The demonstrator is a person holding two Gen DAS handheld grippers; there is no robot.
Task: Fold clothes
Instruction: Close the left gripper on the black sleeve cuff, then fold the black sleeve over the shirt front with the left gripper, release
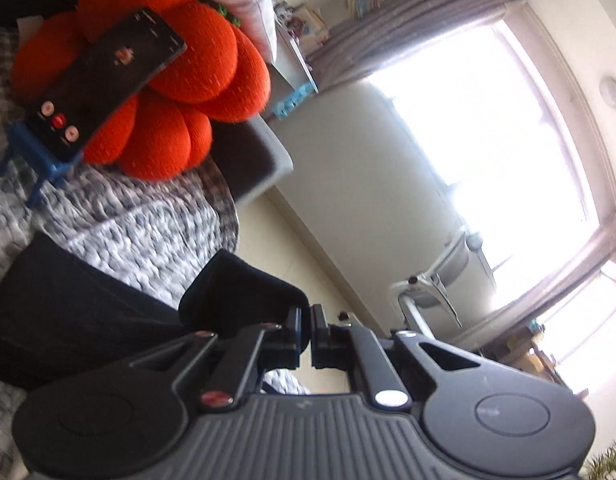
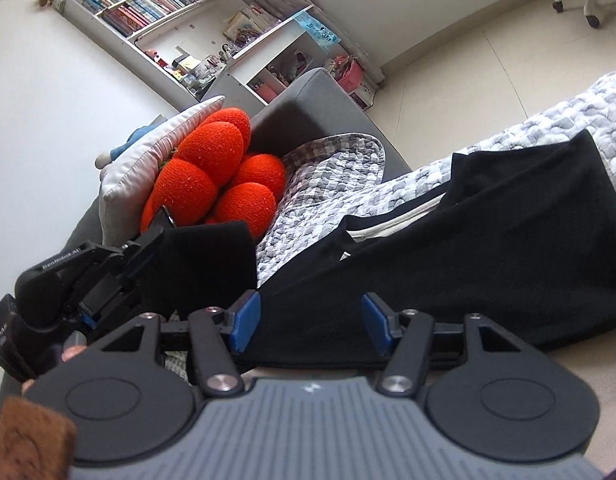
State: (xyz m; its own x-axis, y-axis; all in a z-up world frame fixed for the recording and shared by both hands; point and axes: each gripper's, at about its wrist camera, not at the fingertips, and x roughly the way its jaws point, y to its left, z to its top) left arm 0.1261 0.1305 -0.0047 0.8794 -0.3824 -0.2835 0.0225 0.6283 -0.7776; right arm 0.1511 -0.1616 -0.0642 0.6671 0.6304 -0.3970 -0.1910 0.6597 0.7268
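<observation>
A black garment [image 2: 487, 248] lies spread on a grey-and-white quilt [image 2: 339, 204], with a white inner band showing near its neck. My left gripper [image 1: 306, 330] is shut on a sleeve or corner of the black garment [image 1: 236, 300] and holds it lifted off the quilt. The left gripper also shows in the right wrist view [image 2: 148, 248], with the black flap hanging from it. My right gripper [image 2: 308, 326] is open, its blue pads [image 2: 246, 320] spread just above the garment's near edge, holding nothing.
An orange pumpkin cushion [image 1: 168, 80] and a white pillow [image 2: 148, 160] rest against the grey sofa arm [image 2: 308, 100]. A phone on a blue stand [image 1: 96, 84] leans on the cushion. A bookshelf [image 2: 168, 12], an office chair [image 1: 435, 292] and a bright window [image 1: 487, 152] lie beyond.
</observation>
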